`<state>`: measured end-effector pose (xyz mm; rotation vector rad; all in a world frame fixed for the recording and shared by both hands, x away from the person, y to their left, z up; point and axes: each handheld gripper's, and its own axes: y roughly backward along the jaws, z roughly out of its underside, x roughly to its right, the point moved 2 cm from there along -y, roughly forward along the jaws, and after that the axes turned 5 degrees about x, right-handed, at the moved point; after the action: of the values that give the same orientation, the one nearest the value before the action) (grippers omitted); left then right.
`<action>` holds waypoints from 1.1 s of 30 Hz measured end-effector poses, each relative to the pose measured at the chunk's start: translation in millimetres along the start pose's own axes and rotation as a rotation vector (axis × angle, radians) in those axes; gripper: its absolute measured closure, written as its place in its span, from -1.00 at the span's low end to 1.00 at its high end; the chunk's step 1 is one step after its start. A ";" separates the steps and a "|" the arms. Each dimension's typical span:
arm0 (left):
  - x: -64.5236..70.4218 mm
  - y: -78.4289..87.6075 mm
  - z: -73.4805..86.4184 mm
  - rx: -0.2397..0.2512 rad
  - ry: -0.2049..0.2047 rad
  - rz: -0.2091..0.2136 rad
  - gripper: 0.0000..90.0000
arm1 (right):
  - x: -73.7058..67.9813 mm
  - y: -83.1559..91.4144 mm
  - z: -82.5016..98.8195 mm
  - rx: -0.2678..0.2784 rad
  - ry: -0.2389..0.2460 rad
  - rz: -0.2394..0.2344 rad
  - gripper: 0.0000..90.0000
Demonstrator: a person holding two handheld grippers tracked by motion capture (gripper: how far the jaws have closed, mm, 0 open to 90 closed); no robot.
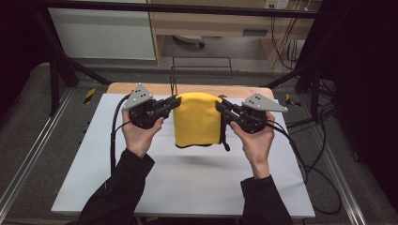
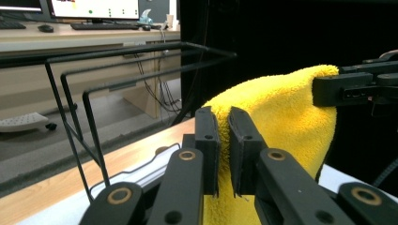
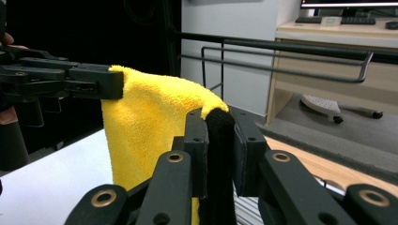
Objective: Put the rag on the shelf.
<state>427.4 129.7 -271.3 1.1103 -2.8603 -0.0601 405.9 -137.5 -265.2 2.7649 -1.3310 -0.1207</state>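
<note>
A yellow towel [image 1: 197,119] with a dark trim hangs folded above the white table [image 1: 187,187], held up by its two top corners. My left gripper [image 1: 174,103] is shut on the left top corner, and in the left gripper view the yellow towel [image 2: 277,117] is pinched between its pads at the left gripper [image 2: 224,140]. My right gripper [image 1: 219,107] is shut on the right top corner. In the right gripper view the right gripper [image 3: 219,150] clamps the black edge of the towel [image 3: 150,122]. The towel's lower edge hangs free of the table.
A black wire rack [image 1: 202,70] stands behind the table's far wooden edge [image 1: 187,88]. Cables [image 1: 305,159] trail off the right side of the table. A desk with monitors [image 2: 94,9] lies beyond. A person's hands and dark sleeves hold both grippers.
</note>
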 end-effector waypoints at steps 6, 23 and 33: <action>-1.0 -3.5 -10.3 0.035 -0.001 -0.004 0.85 | 3.3 -0.3 -9.2 0.024 0.001 0.007 0.75; -6.4 -12.3 -39.0 0.118 -0.015 -0.025 0.85 | 7.8 -4.2 -41.4 0.082 0.035 0.028 0.75; -9.0 -16.4 -59.5 0.161 -0.022 -0.039 0.85 | 10.4 -9.4 -58.8 0.122 0.038 0.038 0.75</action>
<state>449.9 123.2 -213.5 1.2000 -2.9068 0.1600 425.7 -138.0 -208.1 2.8232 -1.4270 0.0156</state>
